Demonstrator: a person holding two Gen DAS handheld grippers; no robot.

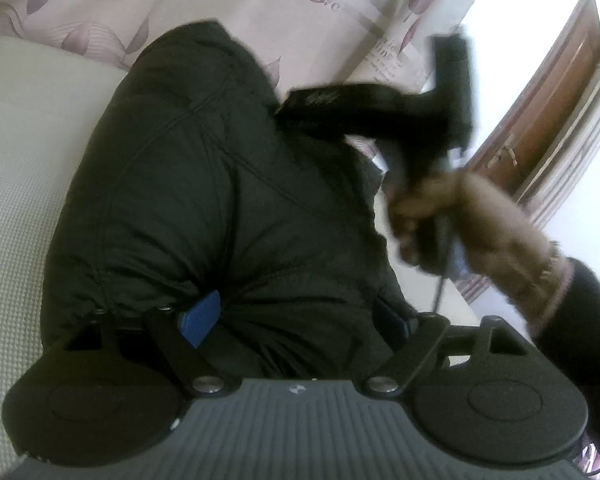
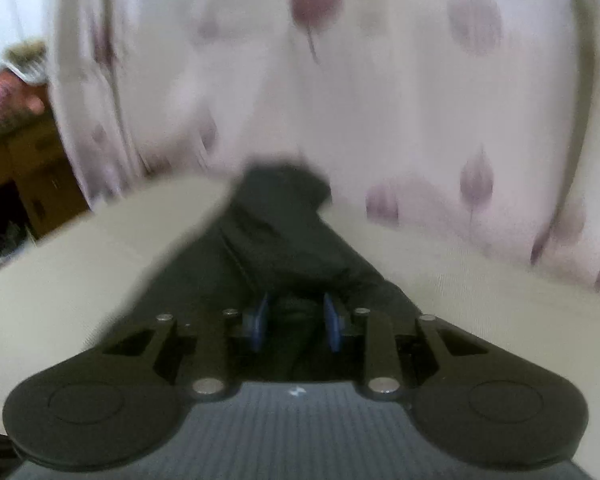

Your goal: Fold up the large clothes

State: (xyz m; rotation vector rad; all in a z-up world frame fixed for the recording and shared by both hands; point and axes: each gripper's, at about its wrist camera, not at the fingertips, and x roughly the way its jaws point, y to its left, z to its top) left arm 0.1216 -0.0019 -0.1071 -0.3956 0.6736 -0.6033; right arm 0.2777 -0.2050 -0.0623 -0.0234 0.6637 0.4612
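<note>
In the left wrist view, the cream mattress (image 1: 23, 152) fills the left of the frame. The dark jacket (image 1: 203, 184) lies at centre, bunched between the spread blue pads (image 1: 200, 319) of the left claw (image 1: 295, 322), which stands wide. At right, the hand (image 1: 440, 216) holds the right claw (image 1: 300, 100).

In the right wrist view, the right claw (image 2: 295, 318) pinches a jacket (image 2: 283, 232) fold at lower centre; the floral sheet (image 2: 420, 100) hangs behind.

Black quilted jacket (image 1: 203, 184), cream textured cover (image 1: 23, 152), pale purple-leafed sheet (image 2: 420, 100).
</note>
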